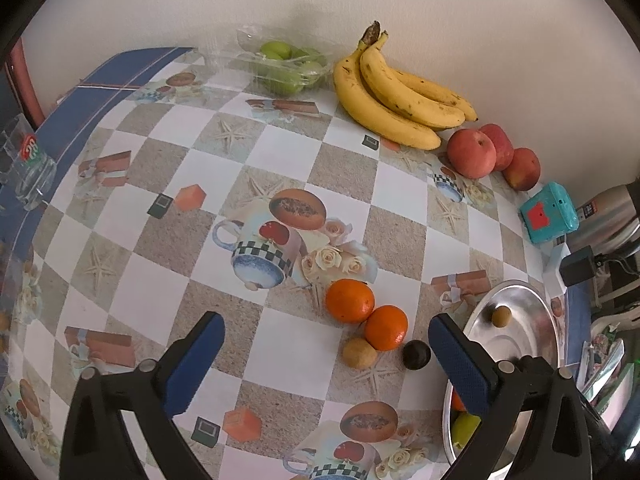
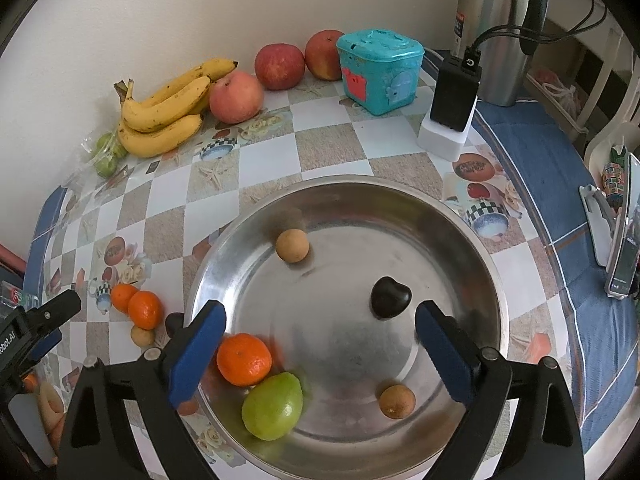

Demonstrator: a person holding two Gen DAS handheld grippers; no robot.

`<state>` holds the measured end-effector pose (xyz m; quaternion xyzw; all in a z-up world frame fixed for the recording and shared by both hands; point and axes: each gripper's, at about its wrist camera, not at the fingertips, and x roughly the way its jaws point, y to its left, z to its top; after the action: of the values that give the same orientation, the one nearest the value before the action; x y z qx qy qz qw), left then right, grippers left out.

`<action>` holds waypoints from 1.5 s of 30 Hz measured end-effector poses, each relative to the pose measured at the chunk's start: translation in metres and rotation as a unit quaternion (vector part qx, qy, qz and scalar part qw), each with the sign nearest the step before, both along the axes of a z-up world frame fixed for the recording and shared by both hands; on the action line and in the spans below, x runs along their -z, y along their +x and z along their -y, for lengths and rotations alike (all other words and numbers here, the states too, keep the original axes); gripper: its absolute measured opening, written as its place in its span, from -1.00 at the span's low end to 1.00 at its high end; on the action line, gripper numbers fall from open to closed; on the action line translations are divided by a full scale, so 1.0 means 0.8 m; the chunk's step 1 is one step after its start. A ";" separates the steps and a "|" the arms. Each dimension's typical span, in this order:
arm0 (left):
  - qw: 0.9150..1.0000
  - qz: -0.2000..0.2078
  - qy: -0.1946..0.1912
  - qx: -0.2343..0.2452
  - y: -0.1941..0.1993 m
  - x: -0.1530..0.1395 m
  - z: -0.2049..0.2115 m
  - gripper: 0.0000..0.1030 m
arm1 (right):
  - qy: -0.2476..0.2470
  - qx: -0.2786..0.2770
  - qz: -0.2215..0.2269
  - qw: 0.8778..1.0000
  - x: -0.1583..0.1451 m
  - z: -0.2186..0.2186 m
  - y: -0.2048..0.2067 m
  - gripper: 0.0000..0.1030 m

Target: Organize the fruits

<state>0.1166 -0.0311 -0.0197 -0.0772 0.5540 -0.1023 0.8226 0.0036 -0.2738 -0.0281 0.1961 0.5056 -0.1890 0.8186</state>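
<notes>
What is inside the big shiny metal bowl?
Inside the round shiny metal bowl lie one orange tangerine, one green pear-shaped fruit, one dark heart-shaped fruit and two small round brown fruits. The gripper frames cover its nearest edge.

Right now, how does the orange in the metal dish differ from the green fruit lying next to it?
The orange is round and bright orange; the green fruit is pear-shaped, tapering to a blunt point, and yellow-green. The green fruit looks somewhat larger than the orange. The orange lies farther from the near rim of the metal dish than the green fruit does. Both sit side by side, apparently touching, in the dish's near left part, and neither is held.
</notes>
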 end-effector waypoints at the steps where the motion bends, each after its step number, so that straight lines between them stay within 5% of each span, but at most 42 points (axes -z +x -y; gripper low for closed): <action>1: 1.000 -0.002 -0.001 -0.002 0.001 0.001 -0.002 1.00 | 0.001 0.000 0.004 1.000 -0.001 -0.001 0.000 0.86; 12: 0.998 -0.005 0.035 -0.051 0.012 0.004 -0.044 1.00 | 0.031 -0.051 0.014 0.998 0.001 -0.034 0.023 0.86; 25: 0.995 0.001 0.045 -0.085 0.015 0.005 -0.072 1.00 | 0.003 -0.179 0.049 0.983 -0.008 -0.120 0.056 0.82; 34: 0.996 -0.052 0.030 -0.068 0.018 0.041 -0.056 1.00 | -0.004 -0.218 0.040 0.975 0.005 -0.142 0.068 0.19; 45: 0.996 -0.060 0.031 -0.060 0.018 0.048 -0.050 1.00 | -0.001 -0.208 0.014 0.978 0.023 -0.139 0.079 -0.13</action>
<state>0.1308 0.0086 -0.0583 -0.0907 0.5996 -0.0308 0.7946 0.0667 -0.1629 -0.0466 0.0880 0.5233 -0.0122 0.8475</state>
